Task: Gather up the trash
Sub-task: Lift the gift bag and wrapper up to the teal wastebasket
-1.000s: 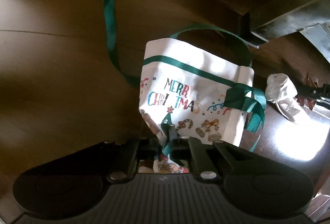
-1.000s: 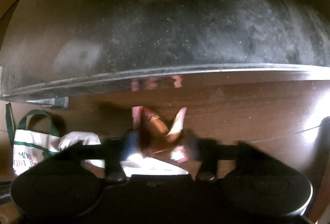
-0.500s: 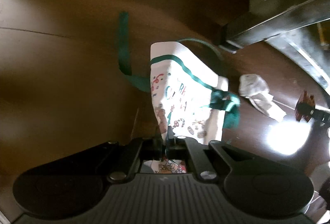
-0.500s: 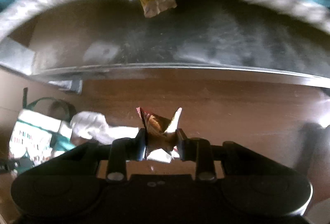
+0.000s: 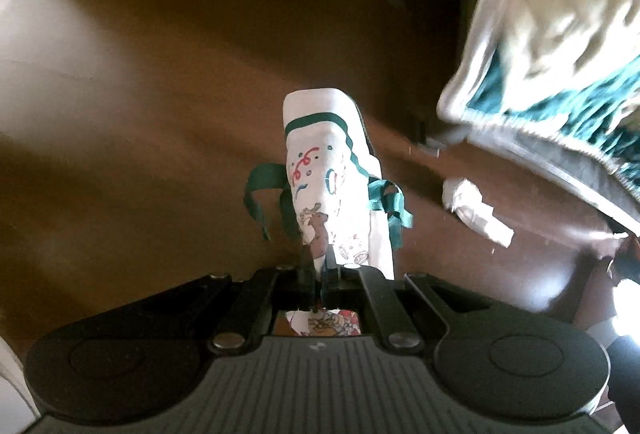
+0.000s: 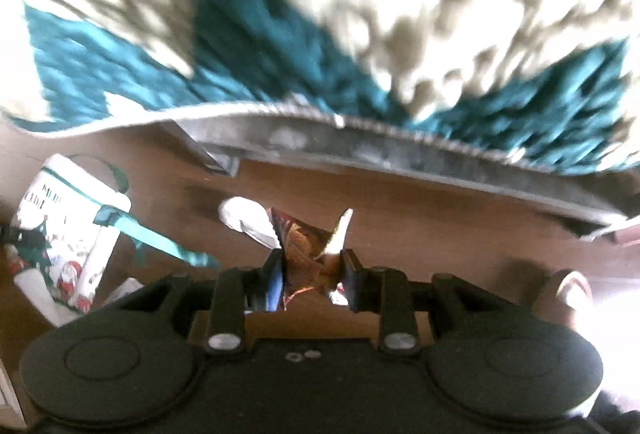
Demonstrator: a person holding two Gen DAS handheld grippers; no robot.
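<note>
Left gripper [image 5: 320,276]: your jaws are pinched tight on the top edge of the bag [image 5: 332,178], pointing straight down.
Bag: soft white cloth, printed Christmas figures, green ribbon handles; it hangs below your fingers, over the brown wood floor [image 5: 140,94].
Right gripper [image 6: 312,266]: your jaws stand partly apart, clamped on a crinkled foil wrapper [image 6: 308,246], angled steeply down.
Tissue [image 6: 248,218]: crumpled white paper, on the floor just beyond the wrapper.
Blanket [image 6: 280,34]: fuzzy teal-and-cream, ahead of you.
</note>
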